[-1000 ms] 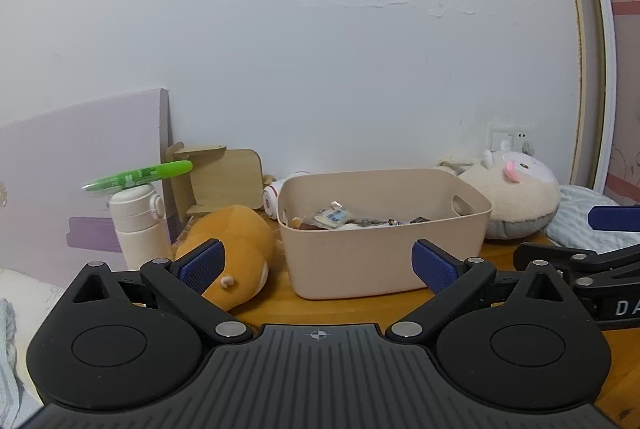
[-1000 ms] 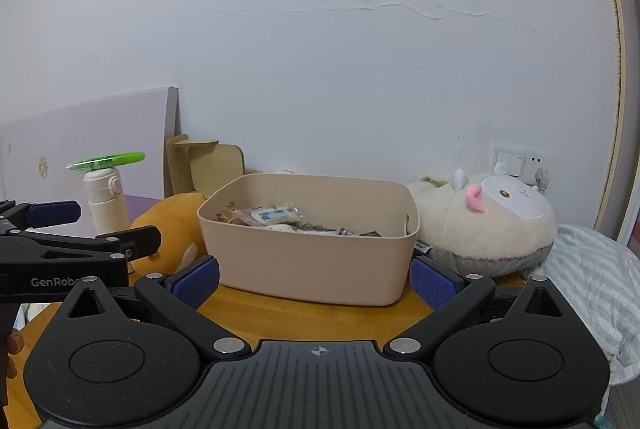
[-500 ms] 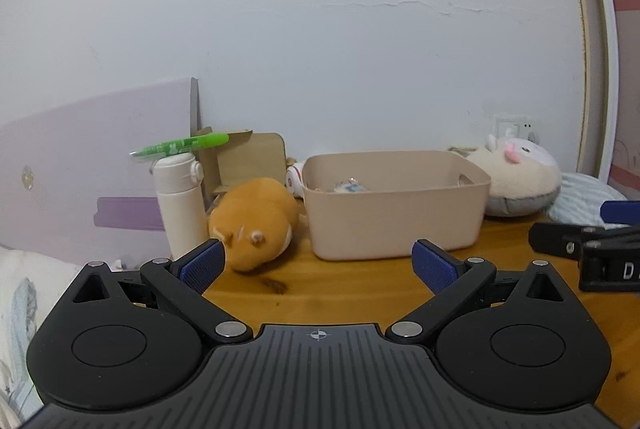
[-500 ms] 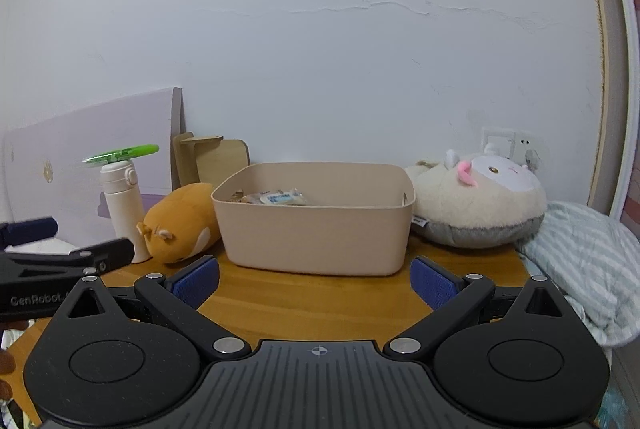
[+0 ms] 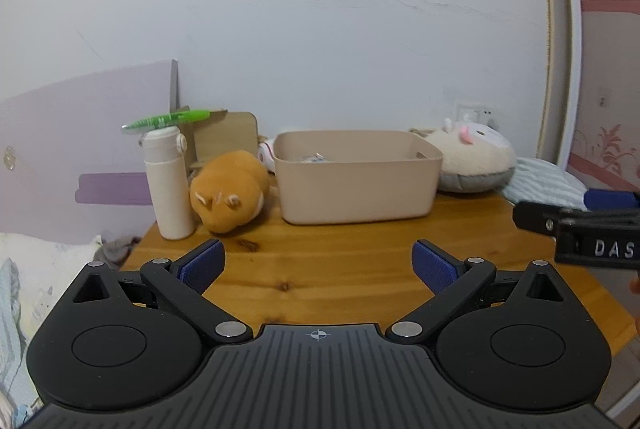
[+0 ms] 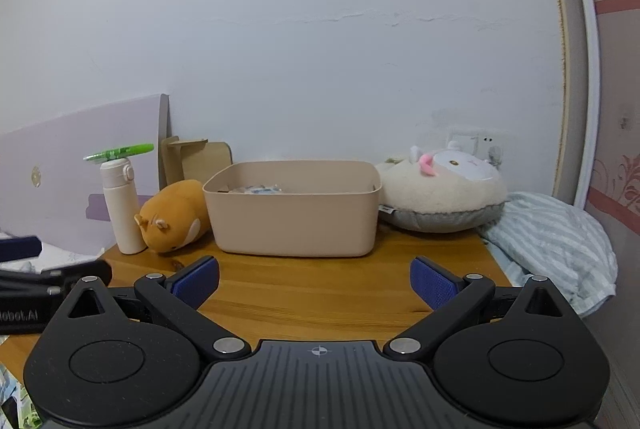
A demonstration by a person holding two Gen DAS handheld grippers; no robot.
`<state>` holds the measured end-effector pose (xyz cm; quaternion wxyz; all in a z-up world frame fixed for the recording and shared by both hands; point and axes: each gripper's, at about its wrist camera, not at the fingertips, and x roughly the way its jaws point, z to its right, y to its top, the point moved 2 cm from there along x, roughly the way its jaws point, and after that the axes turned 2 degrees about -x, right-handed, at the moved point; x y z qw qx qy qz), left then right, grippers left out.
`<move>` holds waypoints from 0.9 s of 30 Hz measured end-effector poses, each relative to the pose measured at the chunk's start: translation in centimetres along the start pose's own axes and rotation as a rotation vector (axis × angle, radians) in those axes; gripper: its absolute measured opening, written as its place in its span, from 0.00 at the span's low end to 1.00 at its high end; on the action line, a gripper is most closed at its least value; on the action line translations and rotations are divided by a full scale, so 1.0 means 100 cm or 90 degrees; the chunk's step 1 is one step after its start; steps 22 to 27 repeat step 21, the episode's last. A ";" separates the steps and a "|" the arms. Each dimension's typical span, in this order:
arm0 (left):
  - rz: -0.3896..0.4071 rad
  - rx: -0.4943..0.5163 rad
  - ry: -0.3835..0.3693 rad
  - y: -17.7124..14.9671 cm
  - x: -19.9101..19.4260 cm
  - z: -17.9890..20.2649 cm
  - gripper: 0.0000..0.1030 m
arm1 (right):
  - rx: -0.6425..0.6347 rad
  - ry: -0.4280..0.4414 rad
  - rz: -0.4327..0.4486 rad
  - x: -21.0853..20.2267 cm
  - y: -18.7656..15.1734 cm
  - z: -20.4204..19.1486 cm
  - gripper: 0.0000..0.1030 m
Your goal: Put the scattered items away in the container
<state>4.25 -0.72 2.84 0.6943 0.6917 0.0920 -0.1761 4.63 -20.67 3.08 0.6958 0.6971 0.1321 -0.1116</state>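
A beige plastic bin [image 5: 356, 181] [image 6: 294, 213] stands at the back of the wooden table [image 5: 320, 269] [image 6: 316, 293]; a few small packets show just over its rim. My left gripper [image 5: 318, 267] is open and empty, held back over the table's front. My right gripper [image 6: 314, 283] is open and empty too, also well short of the bin. The right gripper's fingers [image 5: 576, 217] show at the right edge of the left wrist view.
An orange hamster plush [image 5: 228, 195] [image 6: 174, 215] lies left of the bin beside a white bottle [image 5: 168, 185] [image 6: 120, 205] with a green pen [image 5: 166, 119] on top. A white plush [image 6: 444, 193] and striped cloth [image 6: 552, 241] lie at right.
Both grippers have pulled back from the bin, which looks smaller and farther now. More bare tabletop shows in front. Both stay open and empty.
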 end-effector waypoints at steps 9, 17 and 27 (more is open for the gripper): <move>-0.028 -0.011 -0.033 -0.010 -0.020 0.008 0.99 | 0.000 -0.011 0.008 -0.027 -0.001 -0.008 1.00; -0.048 -0.049 -0.039 -0.009 -0.027 0.003 0.99 | 0.012 -0.015 0.001 -0.034 -0.006 -0.007 1.00; -0.048 -0.058 -0.021 -0.010 -0.025 -0.002 0.99 | 0.020 -0.016 -0.008 -0.030 -0.009 -0.005 1.00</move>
